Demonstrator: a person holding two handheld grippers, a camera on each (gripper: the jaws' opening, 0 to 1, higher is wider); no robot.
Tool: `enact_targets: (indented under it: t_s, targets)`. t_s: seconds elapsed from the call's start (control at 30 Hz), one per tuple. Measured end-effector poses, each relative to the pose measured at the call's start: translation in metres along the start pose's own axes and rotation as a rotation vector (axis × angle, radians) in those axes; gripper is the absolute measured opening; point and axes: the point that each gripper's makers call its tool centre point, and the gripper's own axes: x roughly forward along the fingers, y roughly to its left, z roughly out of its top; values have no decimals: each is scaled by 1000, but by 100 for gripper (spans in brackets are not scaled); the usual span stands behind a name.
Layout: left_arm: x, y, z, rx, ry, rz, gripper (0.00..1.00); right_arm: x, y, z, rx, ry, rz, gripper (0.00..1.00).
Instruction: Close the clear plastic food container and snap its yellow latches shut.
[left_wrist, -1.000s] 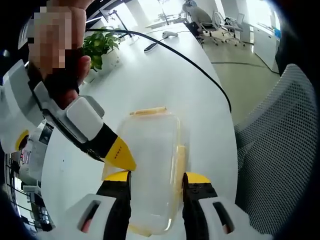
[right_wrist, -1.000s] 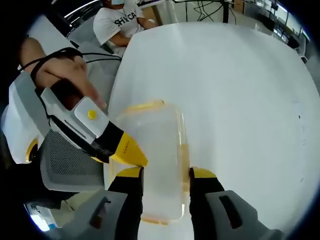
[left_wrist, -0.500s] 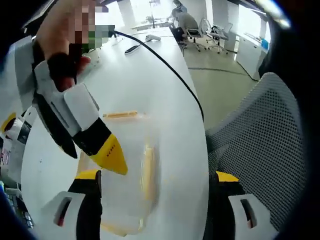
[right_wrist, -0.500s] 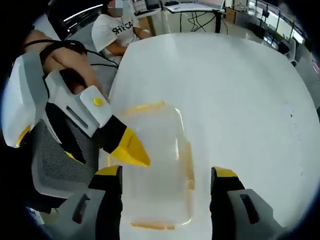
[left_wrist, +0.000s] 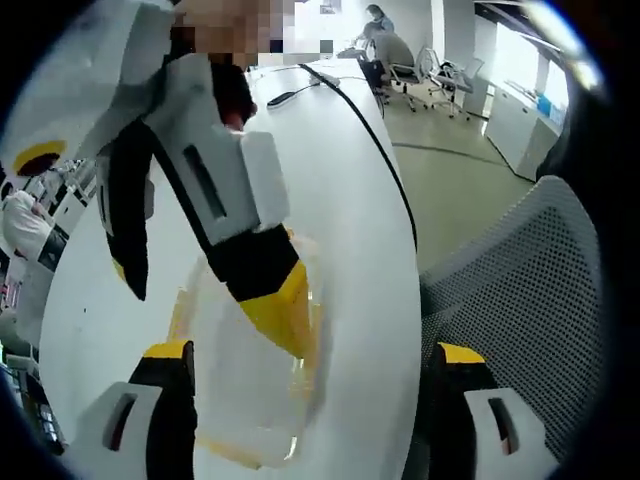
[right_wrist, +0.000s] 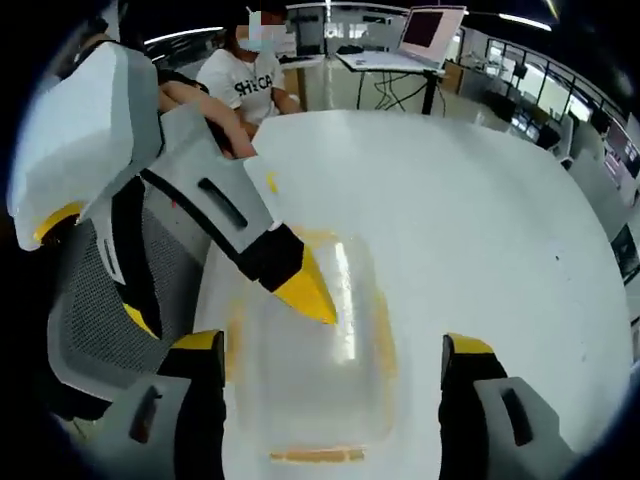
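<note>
Two grippers are over the container (left_wrist: 255, 390), which lies flat on the white table (left_wrist: 330, 180) near the table's edge, just beside a grey mesh chair (left_wrist: 520, 290).

In the left gripper view, the left gripper (left_wrist: 312, 365) has its jaws wide apart and holds nothing; the container lies between and below them, nearer to the left jaw. The right gripper (left_wrist: 285, 320) comes in from the upper left, and its yellow tip is over the container's lid, near the yellow latch (left_wrist: 312, 340) on the long side toward the chair. Whether the tip touches the lid I cannot tell. A black cable (left_wrist: 385, 170) runs across the table beyond the container.

In the right gripper view, the right gripper (right_wrist: 335, 355) also has its jaws wide apart with nothing between the tips; the container (right_wrist: 310, 385) lies below them with the lid on it. The left gripper (right_wrist: 305, 290) reaches in from the upper left, its yellow tip over the far left part of the lid. A latch (right_wrist: 320, 455) shows on the near short side and another (right_wrist: 385, 335) on the right long side. Whether these are snapped down I cannot tell. A person (right_wrist: 245, 80) in a white shirt sits beyond the table's far side.
</note>
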Motion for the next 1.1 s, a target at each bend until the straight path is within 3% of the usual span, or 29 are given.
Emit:
enact_targets:
  t_s: [0.2,0.67,0.83,1.1]
  targets:
    - [-7,19,-10,-61,32,7,96,-7,7,-19,-25,32,12,89]
    - [-3,40,-38,6,128,-17,94,-2,14,-41,-92,114,-26,86]
    - [2,43,-39,18,136,-24,94,-1,11,-45,-122,135,-54,89]
    - [10,44,-45,42,168,-51,90,0,9,-50,-149,168,-63,85]
